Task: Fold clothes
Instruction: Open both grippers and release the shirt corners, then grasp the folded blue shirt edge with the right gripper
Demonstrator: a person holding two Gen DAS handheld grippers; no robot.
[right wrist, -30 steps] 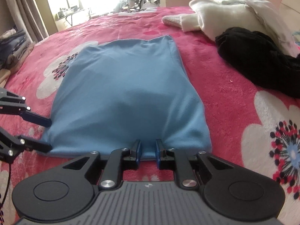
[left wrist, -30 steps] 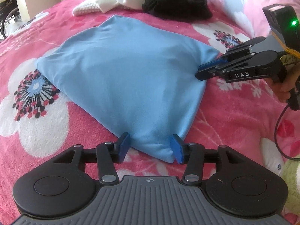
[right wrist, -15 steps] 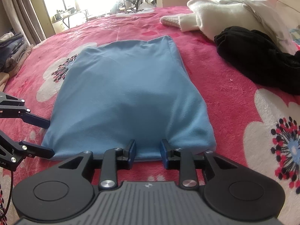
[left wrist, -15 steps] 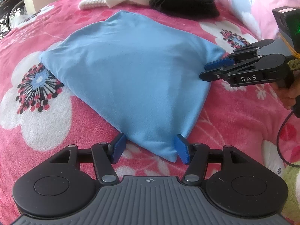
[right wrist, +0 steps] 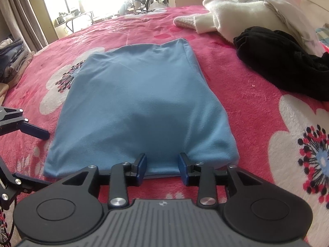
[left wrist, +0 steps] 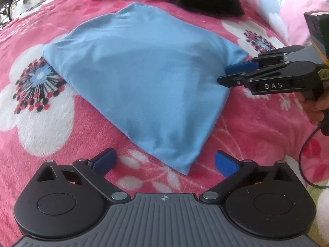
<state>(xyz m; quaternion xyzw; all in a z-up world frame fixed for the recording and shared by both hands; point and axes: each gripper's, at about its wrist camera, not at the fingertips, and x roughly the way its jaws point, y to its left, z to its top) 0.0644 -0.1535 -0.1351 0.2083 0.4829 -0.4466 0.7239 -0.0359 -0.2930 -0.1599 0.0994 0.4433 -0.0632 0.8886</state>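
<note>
A folded light blue garment lies flat on the pink floral blanket. My left gripper has its jaws opening wide. The garment's near corner lies between its blue pads, untouched. In the right wrist view the same garment stretches away from my right gripper. Its jaws are opening too, and the near hem sits between the pads without being pressed. The right gripper also shows at the garment's right corner, and the left gripper at its lower left corner.
A black garment and a heap of white clothes lie at the far right of the bed. A pink pillow sits behind them. Stacked clothes stand off the bed's left side. A hand holds the right gripper's handle.
Both grippers' jaws have spread apart, the left one far wider. The blue garment's corner and hem now lie free between the pads. Neither hand has shifted.
</note>
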